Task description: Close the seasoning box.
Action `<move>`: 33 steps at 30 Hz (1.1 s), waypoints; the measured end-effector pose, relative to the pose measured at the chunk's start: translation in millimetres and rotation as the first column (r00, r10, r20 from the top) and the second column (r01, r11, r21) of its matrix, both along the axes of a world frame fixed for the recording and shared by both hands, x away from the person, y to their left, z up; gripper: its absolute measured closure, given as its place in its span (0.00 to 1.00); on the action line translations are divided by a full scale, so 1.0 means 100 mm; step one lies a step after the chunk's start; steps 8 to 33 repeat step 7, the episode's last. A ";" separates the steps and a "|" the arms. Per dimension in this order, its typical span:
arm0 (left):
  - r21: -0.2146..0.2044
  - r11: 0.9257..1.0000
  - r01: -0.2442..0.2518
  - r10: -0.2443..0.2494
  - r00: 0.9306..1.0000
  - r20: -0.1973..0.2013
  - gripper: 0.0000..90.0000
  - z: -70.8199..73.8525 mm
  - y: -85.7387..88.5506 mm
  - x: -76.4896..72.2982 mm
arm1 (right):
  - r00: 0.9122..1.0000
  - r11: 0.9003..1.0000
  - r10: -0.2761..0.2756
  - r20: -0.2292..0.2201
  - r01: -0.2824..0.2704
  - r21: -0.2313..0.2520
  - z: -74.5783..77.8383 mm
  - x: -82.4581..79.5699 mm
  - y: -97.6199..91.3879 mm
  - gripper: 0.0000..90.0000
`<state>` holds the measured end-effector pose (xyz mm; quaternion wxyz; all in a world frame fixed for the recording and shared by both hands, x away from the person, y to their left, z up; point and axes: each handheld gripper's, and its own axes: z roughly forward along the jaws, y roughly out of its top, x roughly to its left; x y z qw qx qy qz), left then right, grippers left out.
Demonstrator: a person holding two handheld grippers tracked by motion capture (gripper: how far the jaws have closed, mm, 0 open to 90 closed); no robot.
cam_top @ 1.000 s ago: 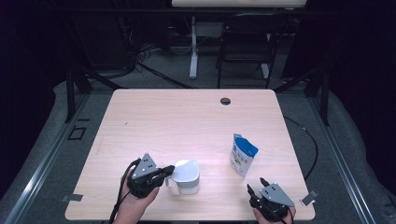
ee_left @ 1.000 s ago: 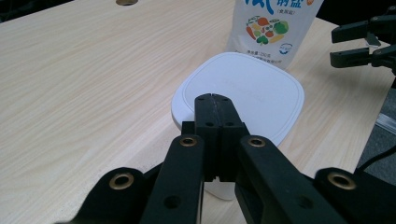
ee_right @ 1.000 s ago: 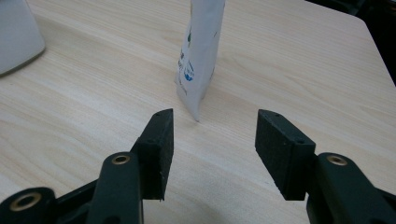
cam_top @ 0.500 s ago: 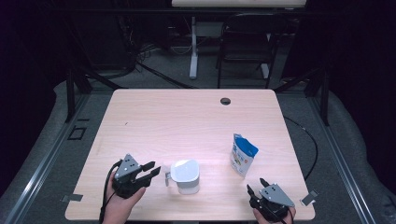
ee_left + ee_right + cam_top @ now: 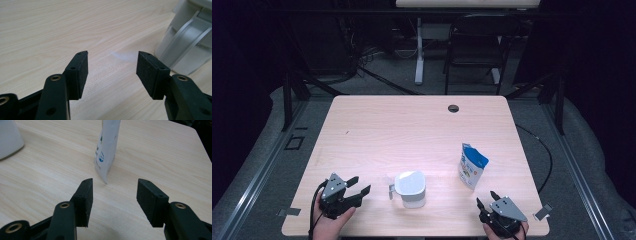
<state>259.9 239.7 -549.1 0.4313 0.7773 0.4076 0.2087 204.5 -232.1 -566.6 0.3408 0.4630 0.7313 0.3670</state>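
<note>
On table, upright white jug

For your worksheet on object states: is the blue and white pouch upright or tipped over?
Upright. The blue and white pouch stands on its base on the wooden table, its top edge raised, apart from both grippers.

One camera high up, two cameras down low by the table

From above: looking forward and down on the whole table. Left gripper view: very close over the wood, facing the white jug, also seen from above. Right gripper view: just as low, facing the blue and white pouch, also seen from above
</note>
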 end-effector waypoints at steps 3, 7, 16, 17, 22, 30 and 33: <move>-0.004 1.000 -0.012 0.012 1.000 0.003 0.48 -0.06 0.04 -0.02 | 1.000 1.000 -0.005 0.004 0.005 0.011 -0.01 0.00 0.00 0.52; -0.014 1.000 -0.025 0.025 0.999 0.024 0.47 -0.11 0.07 -0.05 | 1.000 1.000 -0.010 -0.001 0.010 0.010 -0.01 0.00 -0.03 0.52; -0.014 1.000 -0.025 0.025 0.999 0.024 0.47 -0.11 0.07 -0.05 | 1.000 1.000 -0.010 -0.001 0.010 0.010 -0.01 0.00 -0.03 0.52; -0.014 1.000 -0.025 0.025 0.999 0.024 0.47 -0.11 0.07 -0.05 | 1.000 1.000 -0.010 -0.001 0.010 0.010 -0.01 0.00 -0.03 0.52; -0.014 1.000 -0.025 0.025 0.999 0.024 0.47 -0.11 0.07 -0.05 | 1.000 1.000 -0.010 -0.001 0.010 0.010 -0.01 0.00 -0.03 0.52; -0.014 1.000 -0.025 0.025 0.999 0.024 0.47 -0.11 0.07 -0.05 | 1.000 1.000 -0.010 -0.001 0.010 0.010 -0.01 0.00 -0.03 0.52; -0.014 1.000 -0.025 0.025 0.999 0.024 0.47 -0.11 0.07 -0.05 | 1.000 1.000 -0.010 -0.001 0.010 0.010 -0.01 0.00 -0.03 0.52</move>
